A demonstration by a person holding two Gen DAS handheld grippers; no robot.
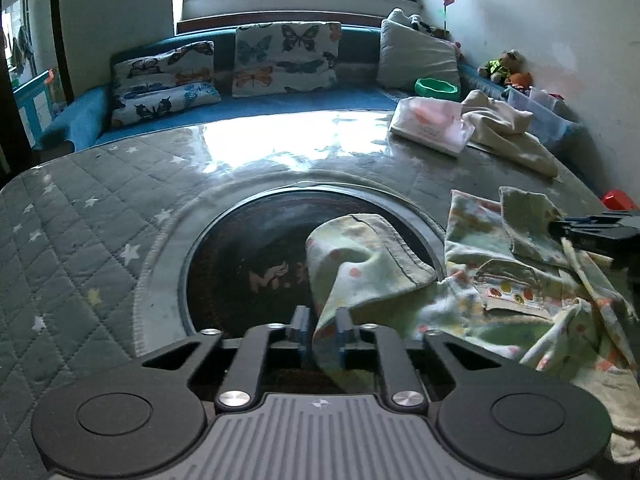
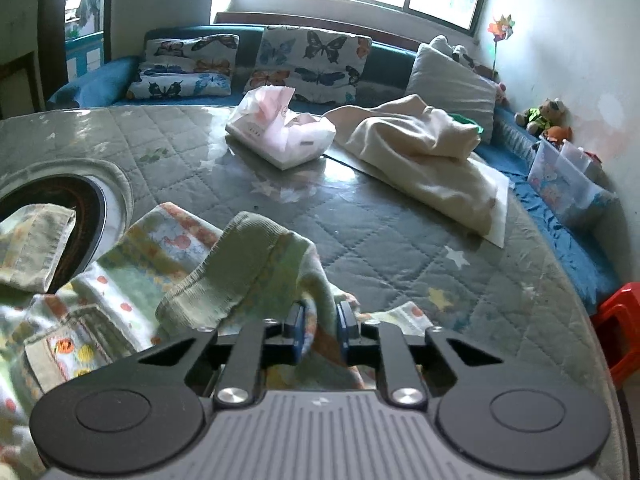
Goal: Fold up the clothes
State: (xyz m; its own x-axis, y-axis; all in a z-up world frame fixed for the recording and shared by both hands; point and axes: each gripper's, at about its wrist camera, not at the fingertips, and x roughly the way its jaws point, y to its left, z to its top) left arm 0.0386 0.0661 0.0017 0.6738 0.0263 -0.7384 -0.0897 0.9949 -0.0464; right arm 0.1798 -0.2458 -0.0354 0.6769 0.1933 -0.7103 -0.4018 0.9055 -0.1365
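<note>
A pale green garment (image 1: 500,280) with orange and yellow dots lies crumpled on the quilted tabletop (image 1: 80,240). One ribbed-cuff sleeve (image 1: 360,256) drapes over a dark round opening (image 1: 240,264).

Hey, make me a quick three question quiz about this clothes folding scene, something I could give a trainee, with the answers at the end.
1. True or false: the left gripper has a part of the patterned garment between its fingers.
2. Multiple choice: what lies nearest the tissue pack on the quilted table cover? A) the cream cloth B) a red stool C) a butterfly cushion
3. Fill in: the right gripper is closed on a ______ of the same garment.

Key: 1 true. 2 A. 3 ribbed cuff, as far as its wrist view shows.
</note>
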